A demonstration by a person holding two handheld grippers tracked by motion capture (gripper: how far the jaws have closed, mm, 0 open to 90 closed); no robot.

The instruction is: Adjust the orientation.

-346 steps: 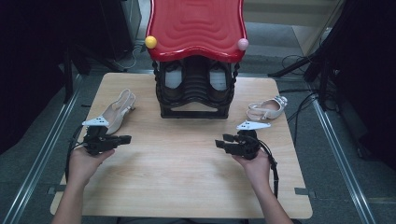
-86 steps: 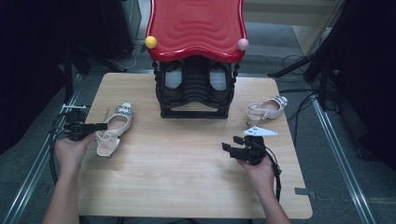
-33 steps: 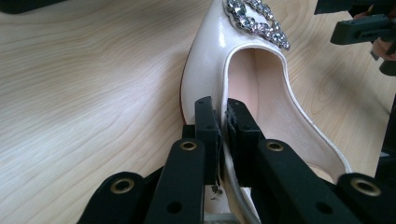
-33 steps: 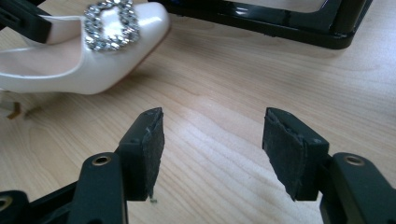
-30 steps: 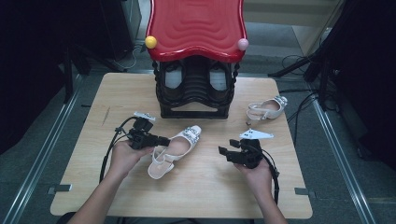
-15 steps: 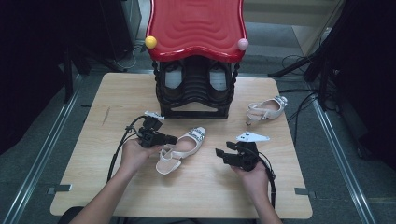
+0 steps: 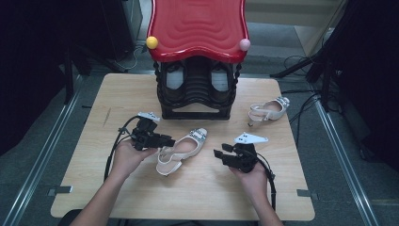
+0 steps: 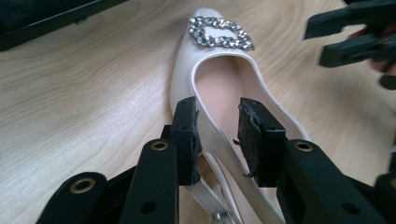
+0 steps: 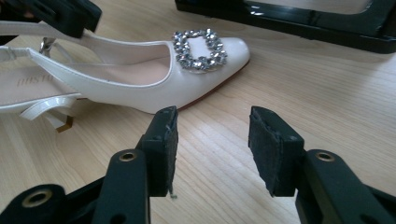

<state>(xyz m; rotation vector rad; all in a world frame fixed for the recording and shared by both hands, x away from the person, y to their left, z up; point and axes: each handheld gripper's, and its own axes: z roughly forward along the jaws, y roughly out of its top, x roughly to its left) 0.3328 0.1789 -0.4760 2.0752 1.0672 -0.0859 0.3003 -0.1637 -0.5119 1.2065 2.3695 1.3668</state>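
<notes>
A cream slingback shoe [image 7: 181,149] with a rhinestone buckle rests on the wooden table [image 7: 141,197], toe toward the rack. My left gripper [image 7: 167,140] is at its heel end. In the left gripper view the gripper [image 8: 217,135] straddles the side wall of the shoe [image 8: 219,88], one pad outside and one inside, with a visible gap. My right gripper [image 7: 220,155] stands open just right of the shoe. In the right gripper view the shoe [image 9: 140,88] lies ahead of the gripper [image 9: 212,149], nothing between its pads.
A black shoe rack [image 7: 197,94] with a red wavy top [image 7: 197,28] stands at the table's far middle. The matching second shoe [image 7: 268,110] lies at the right of the rack. Bare wood runs along the front edge.
My left gripper brought the shoe from the table's left side to the middle, in front of the rack; over the last half second it has come to rest. The right gripper shifted slightly left.
</notes>
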